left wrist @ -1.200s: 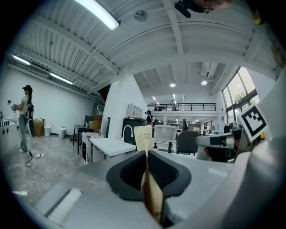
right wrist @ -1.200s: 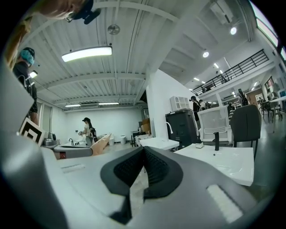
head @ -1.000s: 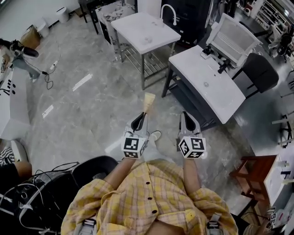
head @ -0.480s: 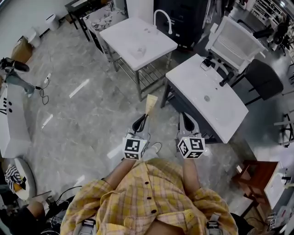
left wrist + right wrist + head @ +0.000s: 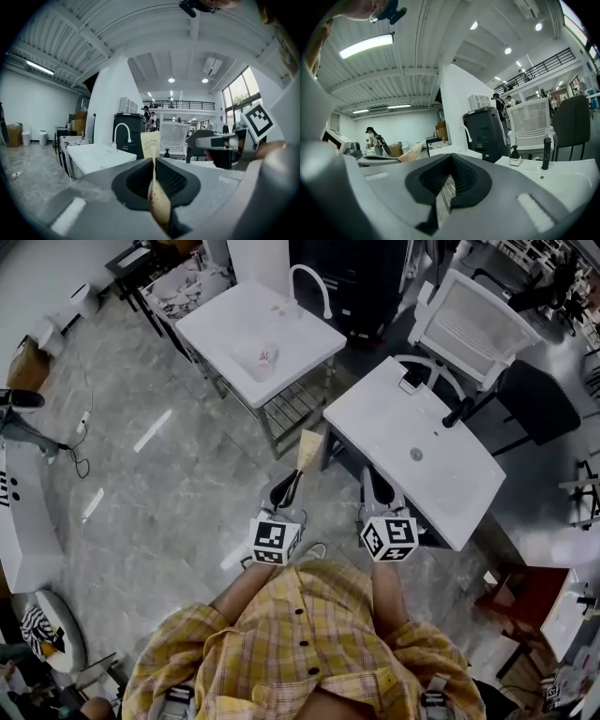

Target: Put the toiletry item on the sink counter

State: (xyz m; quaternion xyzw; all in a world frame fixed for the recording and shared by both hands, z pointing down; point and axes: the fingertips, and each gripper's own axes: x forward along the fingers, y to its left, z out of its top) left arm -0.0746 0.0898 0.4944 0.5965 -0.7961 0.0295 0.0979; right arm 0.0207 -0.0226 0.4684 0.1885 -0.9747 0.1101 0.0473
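The toiletry item is a tan cardboard toothbrush pack (image 5: 307,449). My left gripper (image 5: 289,486) is shut on its lower end, and the pack (image 5: 151,146) sticks up and forward between the pads. My right gripper (image 5: 375,486) is beside it, shut with nothing in it (image 5: 449,187). Both are held over the floor, just short of the near corner of a white sink counter (image 5: 441,484). That counter carries a black faucet (image 5: 457,412) and a soap dispenser (image 5: 410,379). In the right gripper view the pack (image 5: 411,153) shows at the left.
A second white sink table (image 5: 281,334) with a white curved faucet (image 5: 309,282) stands ahead to the left. A white mesh chair (image 5: 473,324) and a dark chair (image 5: 534,399) stand behind the counter. A brown stool (image 5: 525,601) is at the right. Cables lie on the floor at the left.
Both sink units have come closer and lower in the head view as the person walks forward. The grippers keep their pose, the left still holding the pack.
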